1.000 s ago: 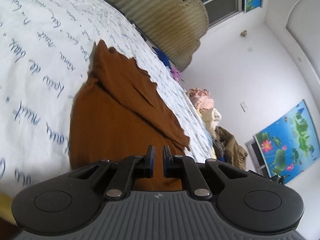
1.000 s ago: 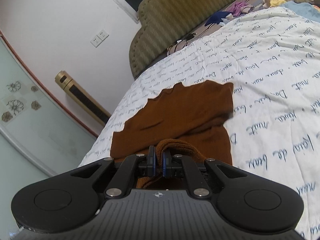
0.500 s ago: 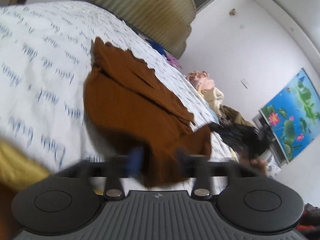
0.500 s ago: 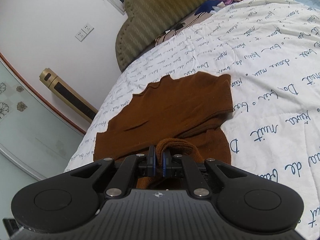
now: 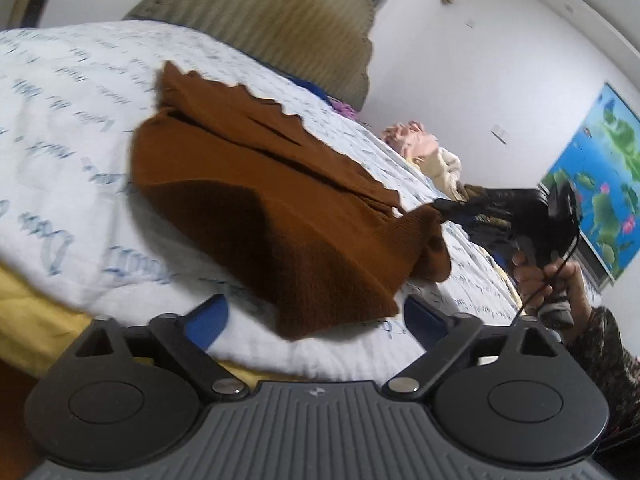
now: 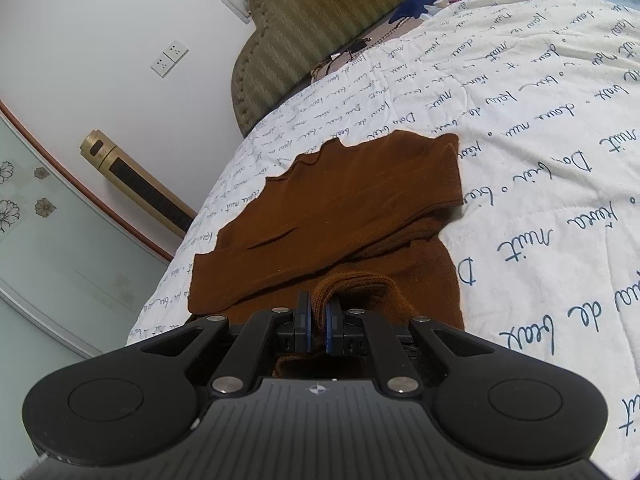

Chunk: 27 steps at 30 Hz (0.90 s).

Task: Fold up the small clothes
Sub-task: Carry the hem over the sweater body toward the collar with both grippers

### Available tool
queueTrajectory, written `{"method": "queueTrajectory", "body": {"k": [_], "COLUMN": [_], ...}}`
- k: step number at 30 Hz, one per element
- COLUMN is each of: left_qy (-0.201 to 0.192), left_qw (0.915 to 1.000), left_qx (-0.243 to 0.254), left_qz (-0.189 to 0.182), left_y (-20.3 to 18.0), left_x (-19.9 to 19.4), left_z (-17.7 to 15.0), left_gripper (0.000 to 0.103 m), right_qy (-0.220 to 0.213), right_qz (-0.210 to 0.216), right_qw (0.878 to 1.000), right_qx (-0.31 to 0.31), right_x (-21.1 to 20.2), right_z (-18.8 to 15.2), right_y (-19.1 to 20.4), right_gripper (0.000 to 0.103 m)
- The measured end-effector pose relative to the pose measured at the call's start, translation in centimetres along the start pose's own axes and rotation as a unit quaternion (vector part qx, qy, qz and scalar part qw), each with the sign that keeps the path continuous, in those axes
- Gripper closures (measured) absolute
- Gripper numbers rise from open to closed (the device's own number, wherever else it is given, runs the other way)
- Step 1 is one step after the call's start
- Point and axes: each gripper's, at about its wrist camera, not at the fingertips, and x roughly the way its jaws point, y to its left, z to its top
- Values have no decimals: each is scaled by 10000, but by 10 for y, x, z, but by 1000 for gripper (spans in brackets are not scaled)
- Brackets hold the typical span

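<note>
A brown knit garment (image 5: 256, 184) lies partly folded on the white bedcover (image 5: 60, 128) with blue script. My left gripper (image 5: 316, 320) is open and empty, just in front of the garment's near hanging corner. My right gripper (image 6: 318, 320) is shut on a ribbed edge of the garment (image 6: 360, 208) and holds it slightly lifted. In the left wrist view the right gripper (image 5: 444, 206) shows at the right, pinching the garment's corner above the bed.
A padded olive headboard (image 5: 272, 12) stands at the bed's far end. A pile of other clothes (image 5: 416, 148) lies at the far side of the bed. A gold tower appliance (image 6: 132, 176) stands by the wall. A yellow sheet edge (image 5: 36, 304) shows below the cover.
My left gripper has opened, let go of the brown garment and drawn back from it. My right gripper has stayed shut on the ribbed edge and lifted it a little.
</note>
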Motion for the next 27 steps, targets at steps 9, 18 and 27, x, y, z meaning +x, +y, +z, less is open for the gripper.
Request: {"method": "queueTrajectory", "body": {"k": [9,18,27], "left_qy": [374,122,119], "left_qw": [9977,9954,9833], "left_qx": [-545,-901,-1643], "left_qz": [-179,-297,-775], "left_y": [6,13,28], "left_x": [30,21,30], "left_z": [3,13,40], "left_gripper": [77,96,98], "right_qy": [58,38,-122], "right_qz": [-27,103,351], "right_qw": [9999,9999,9993], "right_qx": [123,118,106], "right_x": [0,-8,-21], "right_z": [-7,-9,-1], "right_y": [-13,-11,1], "right_gripper": [92,92,92]}}
